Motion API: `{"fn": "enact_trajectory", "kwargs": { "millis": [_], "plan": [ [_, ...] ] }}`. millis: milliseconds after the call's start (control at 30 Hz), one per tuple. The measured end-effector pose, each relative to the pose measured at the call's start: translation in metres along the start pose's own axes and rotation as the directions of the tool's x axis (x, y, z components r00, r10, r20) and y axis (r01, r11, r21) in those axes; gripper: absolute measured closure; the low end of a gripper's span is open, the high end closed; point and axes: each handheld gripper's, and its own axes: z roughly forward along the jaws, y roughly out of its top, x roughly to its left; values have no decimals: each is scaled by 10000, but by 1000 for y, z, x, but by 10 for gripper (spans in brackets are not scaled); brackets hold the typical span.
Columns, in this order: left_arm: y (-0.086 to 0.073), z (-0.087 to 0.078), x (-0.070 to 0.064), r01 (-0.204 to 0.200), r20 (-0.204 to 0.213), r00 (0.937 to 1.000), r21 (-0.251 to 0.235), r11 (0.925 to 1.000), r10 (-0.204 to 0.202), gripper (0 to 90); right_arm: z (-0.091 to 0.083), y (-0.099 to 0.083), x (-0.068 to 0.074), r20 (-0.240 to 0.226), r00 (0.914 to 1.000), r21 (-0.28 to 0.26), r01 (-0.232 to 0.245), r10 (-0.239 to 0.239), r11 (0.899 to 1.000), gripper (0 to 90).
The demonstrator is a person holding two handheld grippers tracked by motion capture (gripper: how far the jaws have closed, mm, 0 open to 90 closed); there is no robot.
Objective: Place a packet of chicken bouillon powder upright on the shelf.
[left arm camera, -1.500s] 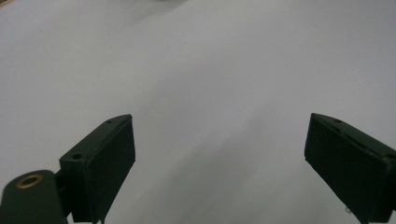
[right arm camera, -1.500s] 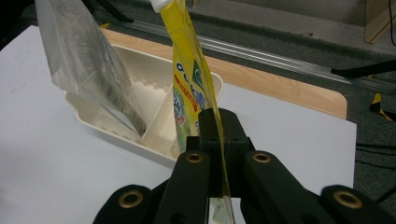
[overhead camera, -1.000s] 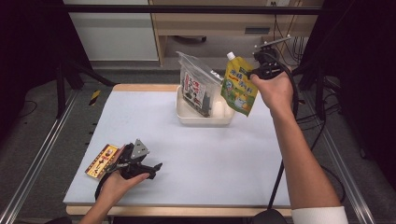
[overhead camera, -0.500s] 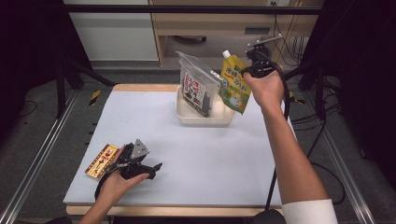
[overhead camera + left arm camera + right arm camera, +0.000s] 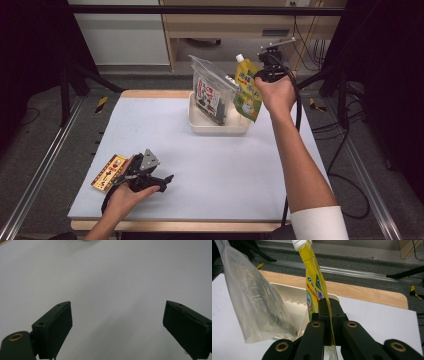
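Observation:
My right gripper (image 5: 257, 80) is shut on a yellow spouted pouch (image 5: 247, 89) with a white cap, held upright in the air over the right end of the white tray (image 5: 200, 126). In the right gripper view the pouch (image 5: 314, 280) is pinched edge-on between the jaws of the right gripper (image 5: 328, 315), above the tray (image 5: 287, 293). A clear plastic bag (image 5: 212, 92) with a printed packet inside stands in the tray, just left of the pouch. My left gripper (image 5: 162, 179) rests low at the table's front left, open, with nothing between its fingers (image 5: 56, 327).
A flat yellow and red packet (image 5: 107, 171) lies on the pale blue mat (image 5: 210, 165) beside my left hand. Wooden furniture and cables stand behind the table; black frame posts flank it.
My right gripper has carried the yellow pouch leftward and away from me, bringing it over the tray's right end. The left gripper has stayed put.

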Motion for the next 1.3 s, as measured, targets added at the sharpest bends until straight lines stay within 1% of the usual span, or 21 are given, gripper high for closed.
{"fn": "enact_trajectory", "kwargs": {
  "millis": [167, 267, 300, 367, 433, 533, 633, 700, 833, 1100, 1233, 1300],
  "plan": [
    [0, 0, -1, -36, 30, 10000, 13, 10000, 36, 85, 10, 2, 2, 30, 9993, 188, -372, 371, 9991, 900],
    [0, 1, -1, -28, 39, 10000, 3, 10000, 28, 85, 14, 3, 3, 66, 9986, 231, -529, 528, 9983, 900],
    [0, 1, -1, -30, 42, 10000, 7, 10000, 30, 86, 16, 3, 3, 98, 9987, 233, -509, 507, 9984, 900],
    [0, 1, -1, -39, 48, 10000, 26, 10000, 39, 86, 19, 4, 4, 61, 9978, 315, -655, 653, 9974, 900],
    [0, 1, -1, -41, 51, 10000, 17, 10000, 41, 86, 22, 5, 4, 10, 9979, 289, -655, 655, 9974, 900],
    [0, 1, -1, -48, 59, 10000, 25, 10000, 48, 86, 26, 6, 7, -100, 9966, 343, -819, 823, 9960, 900],
    [0, 2, -2, -84, 69, 9999, 70, 9999, 83, 86, 30, 6, 9, -211, 9960, 364, -865, 873, 9956, 900],
    [0, 1, -2, -150, 71, 9999, 97, 9998, 149, 86, 32, 6, 10, -256, 9952, 314, -939, 947, 9951, 900],
    [0, 2, -2, -118, 69, 9999, 68, 9999, 118, 85, 35, 7, 12, -345, 9928, 290, -1134, 1144, 9931, 900],
    [1, 2, -2, -135, 112, 9998, 72, 9999, 134, 86, 34, 9, 10, -137, 9929, 367, -1177, 1183, 9924, 900],
    [1, 2, -3, -164, 114, 9998, 70, 9998, 163, 86, 33, 12, 10, 11, 9935, 384, -1139, 1139, 9928, 899],
    [1, 2, -3, -149, 119, 9998, 81, 9999, 148, 86, 33, 13, 11, 110, 9946, 353, -1039, 1036, 9940, 899]
  ]
}}
